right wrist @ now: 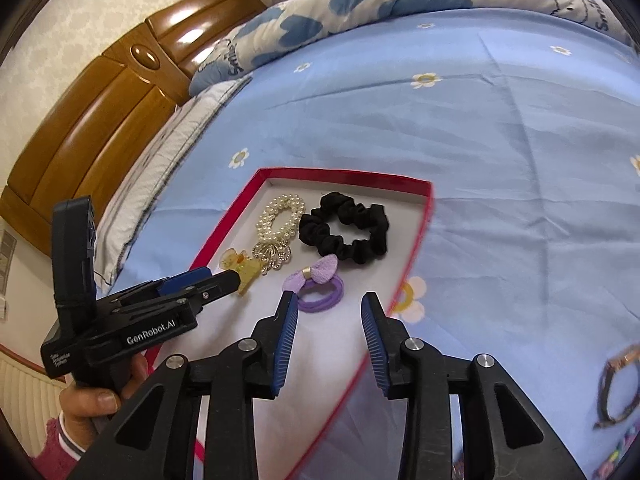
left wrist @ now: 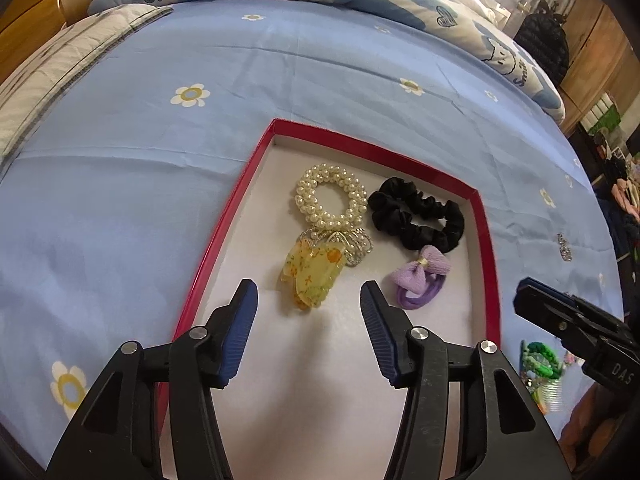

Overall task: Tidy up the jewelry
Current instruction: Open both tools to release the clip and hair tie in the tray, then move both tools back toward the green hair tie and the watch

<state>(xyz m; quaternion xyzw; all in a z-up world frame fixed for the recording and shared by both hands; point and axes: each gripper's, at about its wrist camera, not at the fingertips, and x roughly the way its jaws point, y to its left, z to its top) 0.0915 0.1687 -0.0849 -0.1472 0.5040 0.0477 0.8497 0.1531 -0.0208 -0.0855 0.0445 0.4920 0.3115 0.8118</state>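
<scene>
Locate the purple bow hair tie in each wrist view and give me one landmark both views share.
Left wrist view: the purple bow hair tie lies low in the right half of the red-edged box, just beyond the right finger of the left tongs.
Right wrist view: it sits centre frame, just beyond the right tongs.
Shared landmark: the black scrunchie, directly behind the hair tie in both.

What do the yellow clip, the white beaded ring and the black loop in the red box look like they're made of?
Yellow clip: translucent glossy plastic, probably acrylic; light passes through it, with orange flecks inside.
White beaded ring: pearl-like beads with a soft sheen, likely imitation; whether glass or plastic is unclear.
Black loop: gathered fabric with a slight satin shine, puckered like an elastic scrunchie.
</scene>
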